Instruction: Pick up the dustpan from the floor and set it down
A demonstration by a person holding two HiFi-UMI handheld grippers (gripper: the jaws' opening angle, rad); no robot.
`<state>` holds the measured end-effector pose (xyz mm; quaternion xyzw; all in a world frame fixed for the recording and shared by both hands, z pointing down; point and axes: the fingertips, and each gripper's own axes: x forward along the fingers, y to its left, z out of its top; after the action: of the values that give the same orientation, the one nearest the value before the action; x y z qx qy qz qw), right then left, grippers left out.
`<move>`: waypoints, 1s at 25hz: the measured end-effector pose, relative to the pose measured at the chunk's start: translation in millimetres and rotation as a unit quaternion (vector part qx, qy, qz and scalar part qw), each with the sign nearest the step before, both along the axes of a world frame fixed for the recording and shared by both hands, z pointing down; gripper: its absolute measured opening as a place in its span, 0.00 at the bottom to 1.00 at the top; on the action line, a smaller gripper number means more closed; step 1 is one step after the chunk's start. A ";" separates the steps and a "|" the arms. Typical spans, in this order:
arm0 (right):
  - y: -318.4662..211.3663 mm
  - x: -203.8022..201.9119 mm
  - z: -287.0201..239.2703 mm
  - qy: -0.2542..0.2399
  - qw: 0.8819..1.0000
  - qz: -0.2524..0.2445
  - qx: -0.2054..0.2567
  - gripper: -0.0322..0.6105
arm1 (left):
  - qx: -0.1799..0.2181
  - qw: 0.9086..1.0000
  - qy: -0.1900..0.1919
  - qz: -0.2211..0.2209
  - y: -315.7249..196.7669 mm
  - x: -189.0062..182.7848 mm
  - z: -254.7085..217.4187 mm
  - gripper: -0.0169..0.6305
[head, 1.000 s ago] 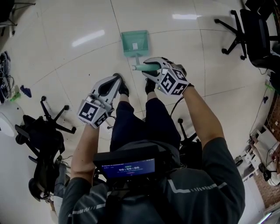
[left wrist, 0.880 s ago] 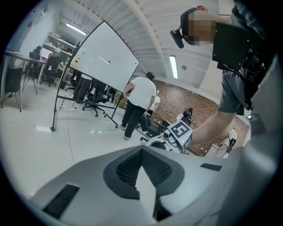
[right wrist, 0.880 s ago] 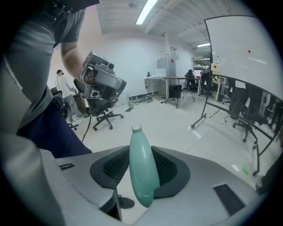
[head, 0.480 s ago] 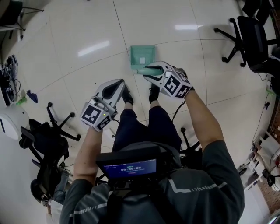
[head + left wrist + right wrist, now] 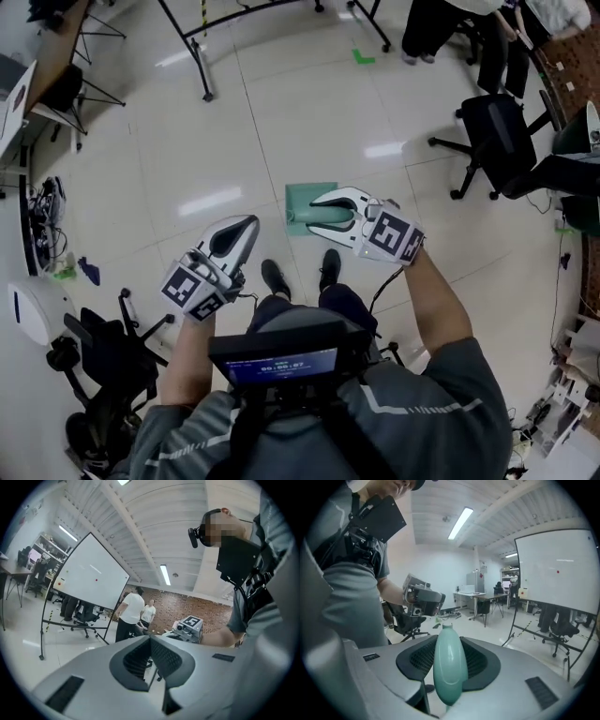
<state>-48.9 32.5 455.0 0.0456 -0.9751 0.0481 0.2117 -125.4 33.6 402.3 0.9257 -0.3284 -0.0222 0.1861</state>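
A teal dustpan (image 5: 307, 202) hangs above the pale floor in the head view, its pan showing just beyond my right gripper (image 5: 324, 215). That gripper is shut on the dustpan's rounded teal handle (image 5: 450, 672), which stands upright between the dark pads (image 5: 480, 663) in the right gripper view. My left gripper (image 5: 241, 231) is held to the left of it at about the same height. Its jaws meet with nothing between them (image 5: 150, 641). The pan itself is hidden in both gripper views.
Black office chairs stand at the right (image 5: 492, 131) and lower left (image 5: 103, 352). A whiteboard on a wheeled stand (image 5: 89, 578) and two standing people (image 5: 131, 613) are across the room. Cables and small items (image 5: 47, 234) lie at the left wall. The person's shoes (image 5: 328, 267) are below the dustpan.
Both grippers have risen well above the floor. The dustpan, which lay on the floor, has come up with the right gripper. The head view now takes in far more of the room.
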 end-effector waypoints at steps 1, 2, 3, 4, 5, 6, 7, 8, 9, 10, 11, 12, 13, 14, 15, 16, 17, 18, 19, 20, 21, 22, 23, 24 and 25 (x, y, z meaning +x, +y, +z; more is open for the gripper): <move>3.5 1.2 -25.2 -0.007 1.000 0.001 0.008 0.30 | 0.011 1.000 -0.001 0.001 1.7 -0.3 -18.7 0.06; 7.0 2.7 -49.1 -0.015 1.000 0.003 0.015 0.30 | 0.021 1.000 -0.003 0.000 4.1 -0.2 -36.5 0.06; 11.3 4.4 -71.0 -0.024 0.999 0.006 0.021 0.30 | 0.031 1.000 -0.002 -0.001 8.1 0.1 -54.2 0.06; 16.3 6.3 -90.8 -0.032 0.999 0.009 0.025 0.30 | 0.041 0.999 0.002 -0.002 13.4 0.4 -72.1 0.06; 20.8 8.4 -108.6 -0.038 0.999 0.013 0.030 0.30 | 0.052 0.999 0.010 -0.004 18.7 1.0 -89.9 0.06; 23.5 10.5 -124.6 -0.042 0.998 0.015 0.035 0.30 | 0.064 0.998 0.019 -0.004 22.2 1.8 -106.9 0.06; 24.7 12.5 -139.0 -0.044 0.998 0.016 0.042 0.30 | 0.077 0.997 0.023 -0.005 23.9 3.0 -121.8 0.06; 25.6 14.0 -151.4 -0.046 0.998 0.016 0.048 0.30 | 0.085 0.996 0.022 -0.005 24.7 4.4 -133.6 0.06; 27.2 15.3 -162.0 -0.048 0.997 0.014 0.052 0.30 | 0.088 0.996 0.019 -0.006 25.9 5.9 -142.2 0.06; 29.2 16.8 -171.1 -0.049 0.997 0.012 0.055 0.30 | 0.088 0.996 0.018 -0.006 27.4 7.8 -149.1 0.06; 30.7 18.4 -179.7 -0.052 0.997 0.010 0.058 0.30 | 0.088 0.996 0.019 -0.007 28.9 10.0 -156.2 0.06; 31.2 19.9 -188.0 -0.055 0.997 0.010 0.061 0.30 | 0.092 0.995 0.022 -0.005 30.8 12.4 -164.0 0.06; 31.2 20.9 -195.7 -0.058 0.996 0.013 0.066 0.30 | 0.100 0.995 0.023 -0.002 33.5 14.5 -171.2 0.06; 30.8 21.3 -202.3 -0.061 0.995 0.018 0.071 0.30 | 0.109 0.994 0.021 0.001 36.0 15.6 -177.2 0.06; 30.1 21.0 -207.9 -0.063 0.995 0.023 0.076 0.30 | 0.117 0.993 0.017 0.003 37.2 15.6 -181.6 0.06; 28.9 20.2 -212.4 -0.066 0.994 0.025 0.079 0.30 | 0.120 0.993 0.012 0.005 37.1 14.9 -184.6 0.06; 26.7 18.8 -216.4 -0.070 0.994 0.026 0.081 0.30 | 0.120 0.993 0.010 0.005 35.6 13.4 -186.6 0.06; 23.3 17.1 -220.0 -0.072 0.994 0.026 0.082 0.30 | 0.117 0.993 0.007 0.003 32.5 11.3 -187.9 0.06; 19.6 15.1 -223.1 -0.073 0.994 0.025 0.082 0.30 | 0.114 0.994 0.003 0.000 28.5 8.5 -188.7 0.06; 16.3 13.3 -225.4 -0.073 0.994 0.025 0.083 0.30 | 0.110 0.994 -0.002 -0.004 24.6 5.7 -188.8 0.06; 14.4 11.9 -226.5 -0.072 0.994 0.024 0.083 0.30 | 0.108 0.994 -0.008 -0.007 21.6 3.3 -188.1 0.06; 14.0 11.2 -226.4 -0.071 0.994 0.023 0.084 0.30 | 0.107 0.994 -0.012 -0.008 20.3 1.8 -186.6 0.06; 14.6 11.0 -225.4 -0.071 0.994 0.022 0.085 0.30 | 0.106 0.994 -0.014 -0.007 20.3 0.9 -184.6 0.06; 15.3 11.0 -224.3 -0.072 0.994 0.023 0.085 0.30 | 0.106 0.994 -0.016 -0.006 21.0 0.5 -182.6 0.06; 16.1 10.6 -223.9 -0.073 0.993 0.024 0.085 0.30 | 0.107 0.994 -0.018 -0.004 21.9 0.0 -181.2 0.06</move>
<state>-38.3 48.6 231.2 0.0827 -0.9871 -0.0265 0.1346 -125.4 55.5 221.2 0.9392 -0.3314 -0.0414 0.0800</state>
